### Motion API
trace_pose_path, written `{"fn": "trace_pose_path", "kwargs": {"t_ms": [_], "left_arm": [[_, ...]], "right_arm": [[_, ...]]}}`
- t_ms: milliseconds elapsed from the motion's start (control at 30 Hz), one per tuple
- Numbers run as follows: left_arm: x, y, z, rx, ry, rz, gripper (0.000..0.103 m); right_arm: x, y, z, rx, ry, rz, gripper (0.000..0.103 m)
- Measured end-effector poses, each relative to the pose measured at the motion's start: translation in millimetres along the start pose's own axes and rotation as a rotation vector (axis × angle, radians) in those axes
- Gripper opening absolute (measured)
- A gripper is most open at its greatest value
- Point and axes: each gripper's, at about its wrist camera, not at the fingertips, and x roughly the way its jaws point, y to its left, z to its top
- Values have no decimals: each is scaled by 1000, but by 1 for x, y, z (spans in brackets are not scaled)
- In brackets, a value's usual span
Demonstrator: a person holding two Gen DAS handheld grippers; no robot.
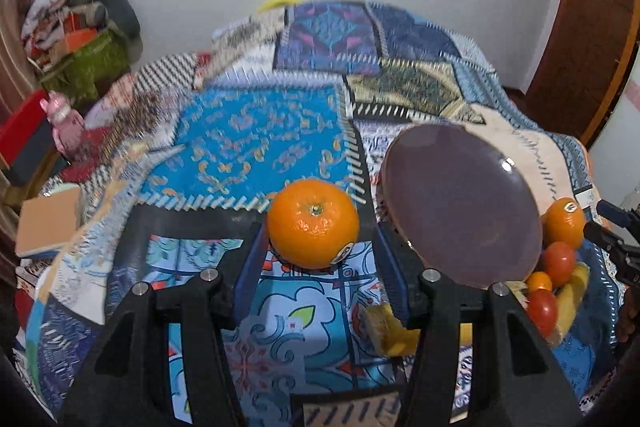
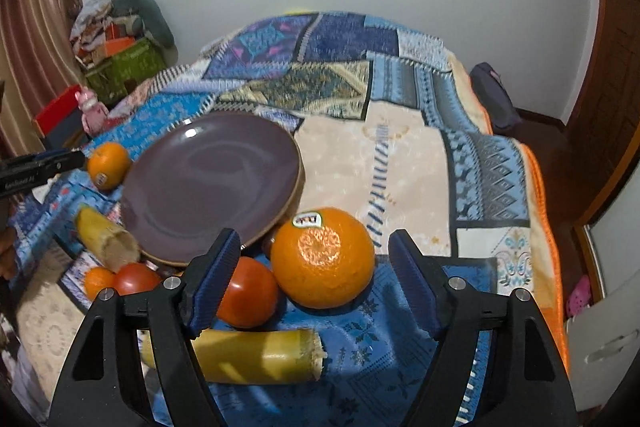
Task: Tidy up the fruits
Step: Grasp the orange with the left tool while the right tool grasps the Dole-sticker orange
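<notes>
We see both tongs open and holding nothing: left gripper (image 1: 318, 251) left of the plate (image 1: 460, 203), right gripper (image 2: 316, 267) beside it

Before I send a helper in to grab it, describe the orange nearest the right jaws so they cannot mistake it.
Find the purple plate on the patchwork blanket. Just off its near right edge lies a large orange beside a red tomato, with a banana piece in front. It is the biggest orange, with a white sticker on top.
</notes>
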Motion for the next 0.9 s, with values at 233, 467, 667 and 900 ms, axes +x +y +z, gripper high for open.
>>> {"fn": "trace_pose_path", "kwargs": {"t_ms": [233, 467, 667, 900], "left_arm": [[27, 0, 2, -11, 79, -24, 66], [36, -6, 7, 24, 100, 27, 71], [59, 11, 11, -68, 167, 14, 71], [62, 5, 11, -41, 150, 29, 66]], "right_arm": [[20, -11, -4, 23, 60, -20, 74], [23, -11, -5, 24, 67, 4, 74], [25, -14, -4, 31, 72, 21, 74], [31, -16, -2, 52, 87, 41, 74]]}}
